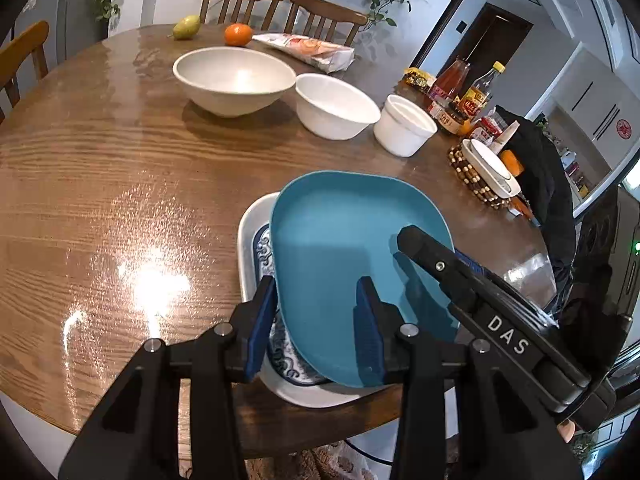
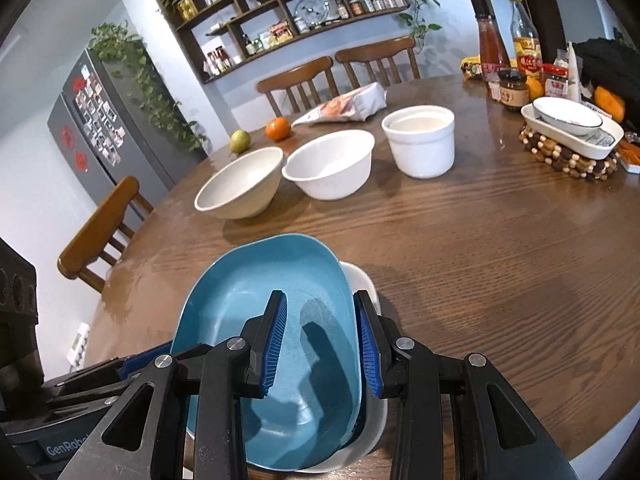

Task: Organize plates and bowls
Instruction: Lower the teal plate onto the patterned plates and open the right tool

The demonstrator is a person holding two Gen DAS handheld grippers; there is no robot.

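Note:
A teal plate (image 1: 340, 240) lies on a white plate with a blue pattern (image 1: 256, 248) near the table's front edge; both also show in the right wrist view, the teal plate (image 2: 256, 288) over the white one (image 2: 360, 276). My left gripper (image 1: 316, 320) is open, its fingers straddling the teal plate's left rim. My right gripper (image 2: 320, 340) is open, its fingers straddling the right rim. Three white bowls stand in a row behind: a wide one (image 1: 234, 78), a middle one (image 1: 336, 104) and a straight-sided one (image 1: 404, 124).
A pear (image 1: 186, 27), an orange (image 1: 238, 35) and a snack bag (image 1: 308, 50) lie at the far side. Bottles and jars (image 1: 460, 92) and a white dish on a beaded trivet (image 1: 486, 172) stand at the right. Wooden chairs ring the round table (image 1: 100, 200).

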